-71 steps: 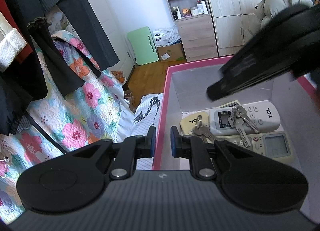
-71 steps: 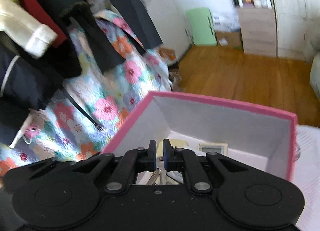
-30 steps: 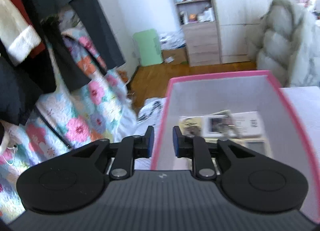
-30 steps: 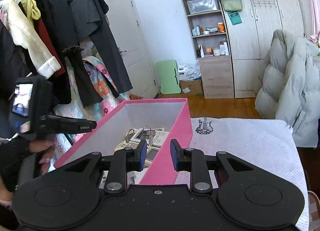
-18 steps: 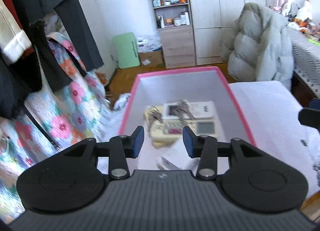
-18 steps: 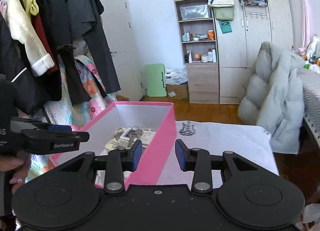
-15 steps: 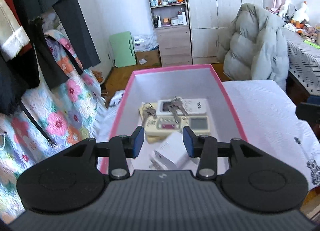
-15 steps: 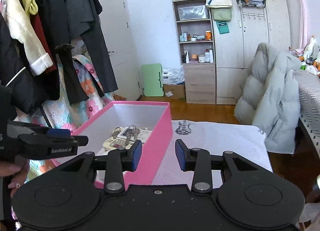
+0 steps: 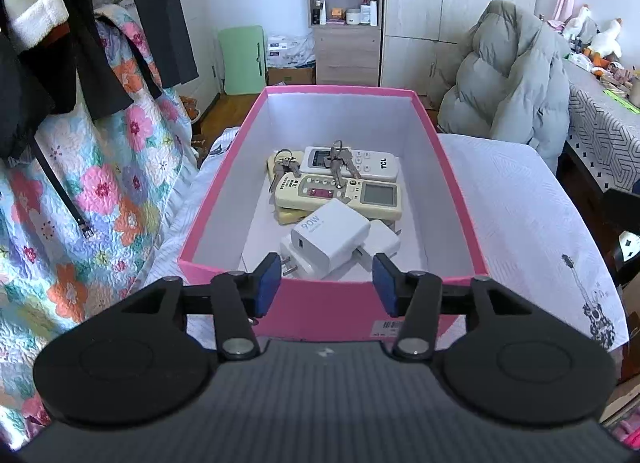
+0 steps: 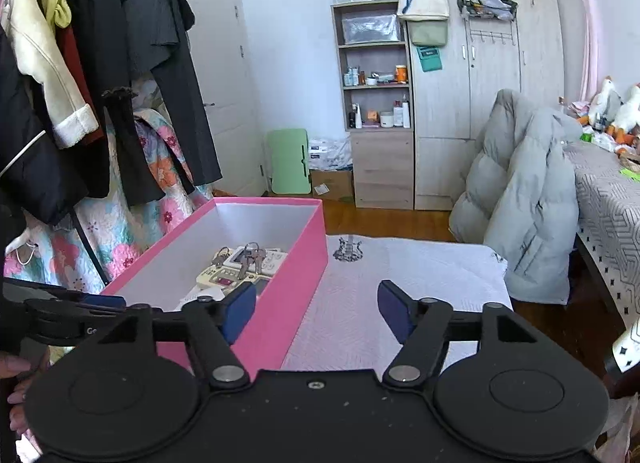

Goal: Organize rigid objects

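Meanwhile, the left gripper (image 9: 326,283) is hovering at the near end of the pink box (image 9: 452,179), jaws spreading with nothing between them. Inside are lying remotes (image 9: 340,193), keys (image 9: 340,161) and white chargers (image 9: 332,237). Beside it, the right gripper (image 10: 318,309) is opening wide over the white cloth (image 10: 400,263), empty.

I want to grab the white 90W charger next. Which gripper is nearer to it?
Left. The left gripper hangs over the pink box's near wall, just short of the 90W charger, jaws opening, empty. The right gripper sits beside the box, over the cloth.
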### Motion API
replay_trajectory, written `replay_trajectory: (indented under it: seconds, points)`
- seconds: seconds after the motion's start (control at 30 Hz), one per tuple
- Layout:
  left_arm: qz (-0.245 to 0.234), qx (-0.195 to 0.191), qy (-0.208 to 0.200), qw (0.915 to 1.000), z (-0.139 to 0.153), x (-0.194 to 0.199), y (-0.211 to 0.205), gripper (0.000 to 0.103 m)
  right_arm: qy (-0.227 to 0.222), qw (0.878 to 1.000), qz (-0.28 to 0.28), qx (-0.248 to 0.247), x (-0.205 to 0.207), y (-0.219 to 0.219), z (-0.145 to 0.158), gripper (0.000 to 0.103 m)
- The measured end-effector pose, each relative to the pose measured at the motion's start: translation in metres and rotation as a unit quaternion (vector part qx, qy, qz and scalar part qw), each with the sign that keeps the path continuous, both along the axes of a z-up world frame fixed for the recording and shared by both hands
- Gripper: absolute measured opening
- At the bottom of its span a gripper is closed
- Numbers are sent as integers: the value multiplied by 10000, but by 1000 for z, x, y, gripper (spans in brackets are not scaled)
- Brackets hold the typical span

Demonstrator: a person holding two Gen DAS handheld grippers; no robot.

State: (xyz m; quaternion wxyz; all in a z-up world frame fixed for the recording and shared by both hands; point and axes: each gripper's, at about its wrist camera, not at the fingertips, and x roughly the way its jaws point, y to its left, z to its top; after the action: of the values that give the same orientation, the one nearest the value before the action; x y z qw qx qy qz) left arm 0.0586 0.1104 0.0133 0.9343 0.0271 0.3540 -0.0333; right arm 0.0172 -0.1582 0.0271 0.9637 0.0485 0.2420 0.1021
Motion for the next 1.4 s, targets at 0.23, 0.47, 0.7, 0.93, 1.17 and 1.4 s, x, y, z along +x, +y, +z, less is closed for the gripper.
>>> replay_trajectory:
  seconds: [0.23, 0.47, 0.7, 0.93, 1.17, 1.4]
  points:
    - [-9, 46, -110, 9999, 5, -17, -3, 66, -191, 9991, -358, -118, -18, -5, 2, 101]
    - [31, -98, -214, 9997, 4, -30, -2, 92, -91, 9988, -385, -280, -31, -6, 2, 101]
    - [234, 176, -116, 9995, 2, -31, -9, 103, 63, 9988, -410, -279, -37, -7, -4, 101]
    - [195, 297, -122, 9993, 5, -42, -16, 103, 103, 9982, -489, -346, -41, -9, -1, 101]
    - [124, 263, -99, 9995, 9, -50, -30, 103, 189, 9971, -669, -300, -41, -19, -5, 101]
    - [6, 376, -69, 9993, 9, -53, -40, 103, 284, 9962, -780, -258, -39, -28, -9, 101]
